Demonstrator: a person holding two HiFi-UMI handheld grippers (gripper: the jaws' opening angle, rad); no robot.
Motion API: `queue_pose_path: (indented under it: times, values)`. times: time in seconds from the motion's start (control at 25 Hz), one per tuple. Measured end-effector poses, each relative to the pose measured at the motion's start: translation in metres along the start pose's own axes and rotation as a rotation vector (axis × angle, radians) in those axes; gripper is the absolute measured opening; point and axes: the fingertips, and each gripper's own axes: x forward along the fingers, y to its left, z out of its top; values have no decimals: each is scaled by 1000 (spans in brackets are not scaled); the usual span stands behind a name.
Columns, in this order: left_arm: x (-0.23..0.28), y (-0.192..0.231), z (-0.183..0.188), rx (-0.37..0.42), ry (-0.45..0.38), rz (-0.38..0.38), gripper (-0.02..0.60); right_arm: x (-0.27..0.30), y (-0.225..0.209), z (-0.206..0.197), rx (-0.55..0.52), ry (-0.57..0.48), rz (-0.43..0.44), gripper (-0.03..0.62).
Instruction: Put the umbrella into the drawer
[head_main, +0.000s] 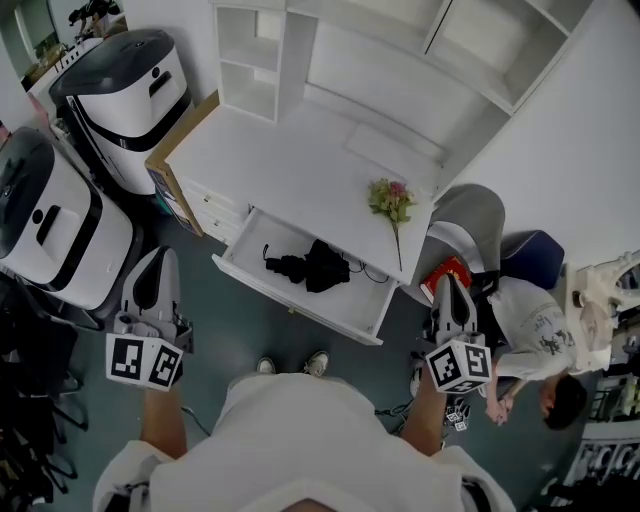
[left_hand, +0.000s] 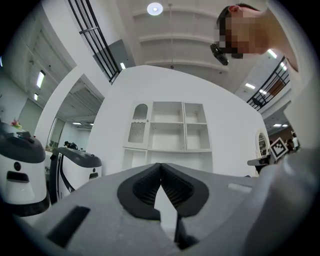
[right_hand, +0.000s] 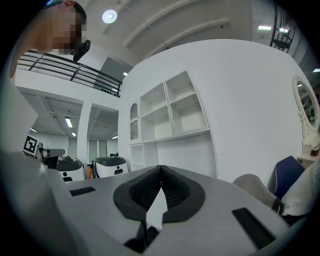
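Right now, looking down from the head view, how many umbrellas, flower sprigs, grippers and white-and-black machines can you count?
Umbrella: 1
Flower sprig: 1
Grippers, left and right: 2
White-and-black machines: 2
Total: 6

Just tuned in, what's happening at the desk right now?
The umbrella lies in the open drawer of the desk. The person stands in front of it with the left tool and right tool both shut and empty, clear of the drawer. A flower lies on the desk.
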Motion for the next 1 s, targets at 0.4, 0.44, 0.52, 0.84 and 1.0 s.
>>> queue_pose_path:
  times: [0.4,0.44,0.52,0.84,1.0]
  values:
    - [6,-23,-4,-24,-18,23,12,24,-6,-9,9,41,79,2]
    - [5,-24,-3,-24,-18,25,13,26,-3,-9,10,40,91,2]
    - [3,-25,-1,-18,-18,30,12,30,3,-10,14,36,116,2]
    - [-5,-25,6,4,-22,51,13,36,14,-13,12,28,160,2]
    - [-5,-26,7,4,-18,49,13,37,14,-12,11,19,158,1]
